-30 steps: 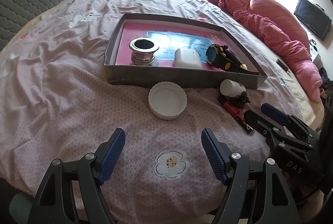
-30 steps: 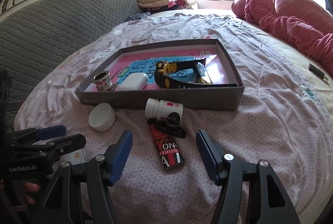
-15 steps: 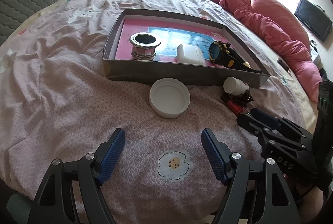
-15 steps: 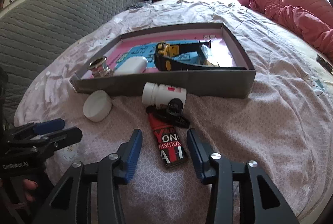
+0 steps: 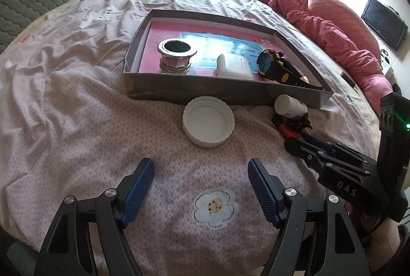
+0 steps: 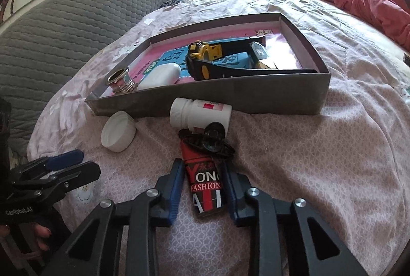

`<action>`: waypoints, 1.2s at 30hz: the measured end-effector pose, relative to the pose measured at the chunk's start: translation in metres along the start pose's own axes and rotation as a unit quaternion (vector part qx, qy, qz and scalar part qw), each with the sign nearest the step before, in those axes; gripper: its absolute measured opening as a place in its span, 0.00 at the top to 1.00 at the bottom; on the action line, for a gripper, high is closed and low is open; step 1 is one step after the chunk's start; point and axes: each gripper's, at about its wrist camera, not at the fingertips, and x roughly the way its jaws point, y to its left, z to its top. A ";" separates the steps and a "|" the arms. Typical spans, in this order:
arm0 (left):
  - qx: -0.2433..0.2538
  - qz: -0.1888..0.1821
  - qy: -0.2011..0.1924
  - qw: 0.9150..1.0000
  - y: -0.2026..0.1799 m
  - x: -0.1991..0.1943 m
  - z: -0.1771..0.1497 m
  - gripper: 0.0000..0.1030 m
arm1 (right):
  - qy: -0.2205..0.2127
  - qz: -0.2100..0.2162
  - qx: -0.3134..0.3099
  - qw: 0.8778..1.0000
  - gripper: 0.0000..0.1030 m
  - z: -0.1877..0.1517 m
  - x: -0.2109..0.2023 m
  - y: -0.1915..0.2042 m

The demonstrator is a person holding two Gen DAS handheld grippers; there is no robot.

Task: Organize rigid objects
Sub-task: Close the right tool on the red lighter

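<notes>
Right wrist view: right gripper (image 6: 202, 188) low over bed, jaws closed in against both sides of red-and-black can (image 6: 204, 182) lying on pink bedsheet (image 6: 294, 155). Black clip (image 6: 211, 142) rests on can's far end, touching white pill bottle (image 6: 198, 114) lying against grey tray (image 6: 243, 96). Left wrist view: left gripper (image 5: 201, 188) released, jaws wide apart above flower print. White lid (image 5: 208, 120) ahead, just before tray wall. Inside tray: metal ring (image 5: 176, 55), white earbud case (image 5: 233, 65), yellow-black watch (image 5: 275, 65).
</notes>
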 end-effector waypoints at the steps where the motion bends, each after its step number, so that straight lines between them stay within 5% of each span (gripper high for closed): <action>1: 0.002 0.001 -0.001 1.000 -0.001 0.001 0.001 0.25 | 0.001 0.003 -0.006 1.000 0.74 0.000 0.001 0.003; 15: 0.030 0.000 -0.007 1.000 -0.006 0.025 0.018 0.25 | 0.013 0.061 -0.080 0.995 0.78 -0.007 0.005 0.040; 36: 0.043 0.005 -0.019 0.999 -0.005 0.049 0.029 0.26 | 0.016 0.055 -0.071 0.996 0.78 -0.008 0.007 0.036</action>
